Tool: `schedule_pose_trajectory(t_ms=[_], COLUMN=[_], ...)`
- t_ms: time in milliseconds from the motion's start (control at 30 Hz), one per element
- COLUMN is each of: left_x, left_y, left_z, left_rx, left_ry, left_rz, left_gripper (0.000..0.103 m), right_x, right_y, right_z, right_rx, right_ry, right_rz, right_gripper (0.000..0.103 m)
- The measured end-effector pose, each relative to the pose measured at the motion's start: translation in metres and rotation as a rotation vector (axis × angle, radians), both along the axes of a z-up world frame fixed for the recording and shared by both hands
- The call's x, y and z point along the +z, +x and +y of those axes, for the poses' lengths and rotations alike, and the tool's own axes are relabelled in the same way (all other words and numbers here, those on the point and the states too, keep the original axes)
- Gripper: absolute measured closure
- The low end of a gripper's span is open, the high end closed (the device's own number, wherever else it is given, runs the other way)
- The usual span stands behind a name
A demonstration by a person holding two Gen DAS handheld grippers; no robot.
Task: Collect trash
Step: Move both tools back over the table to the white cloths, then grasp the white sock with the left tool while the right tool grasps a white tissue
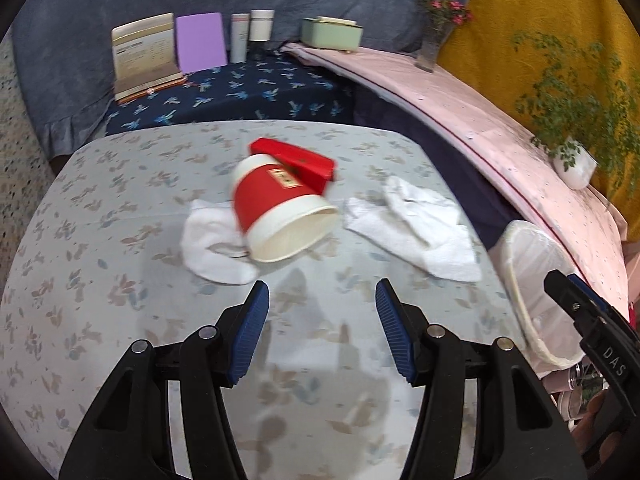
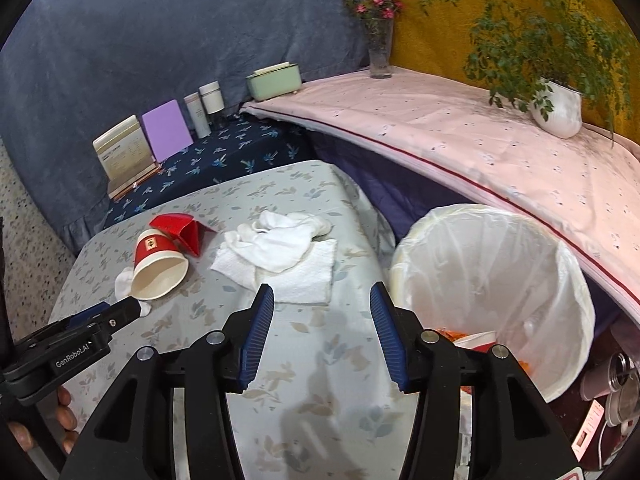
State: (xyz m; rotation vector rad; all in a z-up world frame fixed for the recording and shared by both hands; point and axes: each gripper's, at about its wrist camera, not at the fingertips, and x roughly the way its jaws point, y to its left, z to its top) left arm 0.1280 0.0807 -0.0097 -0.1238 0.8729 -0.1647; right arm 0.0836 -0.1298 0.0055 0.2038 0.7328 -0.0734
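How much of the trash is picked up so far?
Some is done: a cup and orange scraps already lie in the lined bin. Nothing is in hand; the left hand-held gripper and right hand-held gripper are open. The paper cup, red carton and crumpled tissues remain.
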Motion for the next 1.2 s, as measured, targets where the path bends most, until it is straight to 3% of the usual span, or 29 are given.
schedule_pose_trajectory(t_ms=[500, 967, 1033, 1200], left_x=[-0.036, -0.059, -0.061, -0.062], left_y=[0.04, 0.085, 0.087, 0.09], left_z=[0.082, 0.085, 0.085, 0.085], left_rx=[0.106, 0.074, 0.068, 0.068], left_ry=[0.011, -0.024, -0.031, -0.053], left_rz=[0.055, 0.097, 0.096, 0.101], left_gripper=[0.049, 0.05, 0.054, 0.077], right_x=[-0.029, -0.064, -0.068, -0.073], right_y=[0.066, 0.131, 0.136, 0.141], right_z=[0.056, 0.075, 0.072, 0.065], right_rx=[0.086, 0.095, 0.084, 0.072], right_ry=[-0.019, -0.039, -0.039, -0.024], right_rz=[0.065, 0.126, 0.132, 0.137], right_gripper=[0.05, 0.049, 0.049, 0.051])
